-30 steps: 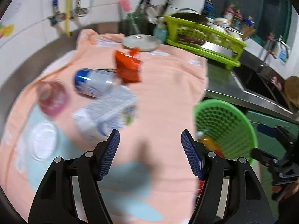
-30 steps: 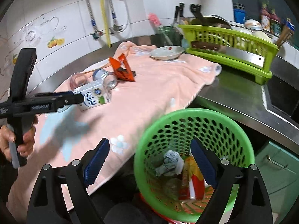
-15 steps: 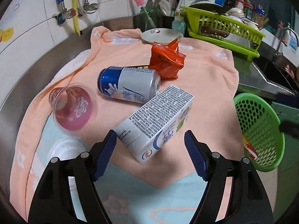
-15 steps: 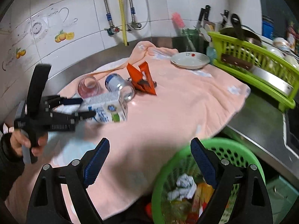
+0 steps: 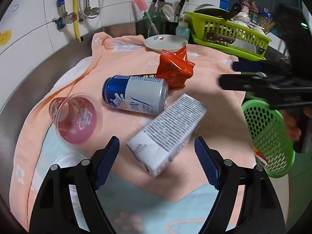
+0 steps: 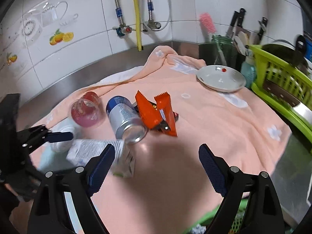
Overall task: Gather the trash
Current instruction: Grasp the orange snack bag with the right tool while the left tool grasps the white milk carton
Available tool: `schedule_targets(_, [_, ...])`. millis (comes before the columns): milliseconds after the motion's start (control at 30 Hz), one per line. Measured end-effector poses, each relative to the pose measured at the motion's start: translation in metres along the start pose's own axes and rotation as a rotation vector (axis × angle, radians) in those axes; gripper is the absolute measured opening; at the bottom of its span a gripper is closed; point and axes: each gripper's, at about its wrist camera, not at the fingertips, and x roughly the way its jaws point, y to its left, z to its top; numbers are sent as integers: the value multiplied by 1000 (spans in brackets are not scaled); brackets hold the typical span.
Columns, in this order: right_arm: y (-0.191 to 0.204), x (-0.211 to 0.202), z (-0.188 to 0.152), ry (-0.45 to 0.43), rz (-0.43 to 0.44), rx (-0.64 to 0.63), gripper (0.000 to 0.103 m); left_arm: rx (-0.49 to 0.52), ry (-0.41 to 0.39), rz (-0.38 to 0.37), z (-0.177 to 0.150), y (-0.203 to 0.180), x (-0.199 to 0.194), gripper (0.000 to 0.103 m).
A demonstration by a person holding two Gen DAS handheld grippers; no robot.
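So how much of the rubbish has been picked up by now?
Some: the green basket already holds scraps. In hand: nothing yet; the left gripper, its jaws just opened wider, stands open around the milk carton. Left on the towel: carton, can, orange wrapper, plastic cup.

Left gripper jaws just opened wider around the carton, right gripper swung from basket to over the towel.

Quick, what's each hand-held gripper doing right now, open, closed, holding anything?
Left hand-held gripper: open, jaws just widened, milk carton between them, not pinched.
Right hand-held gripper: open, holding nothing.
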Motion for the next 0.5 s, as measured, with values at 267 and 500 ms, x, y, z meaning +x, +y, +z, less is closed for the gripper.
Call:
schedule_targets(267, [-1, 38, 17, 7, 21, -2, 79, 15, 8, -26, 4, 4, 12, 79])
schedule_targets(500, [-1, 52, 33, -10, 33, 38, 70, 12, 5, -58, 6, 2, 23, 78])
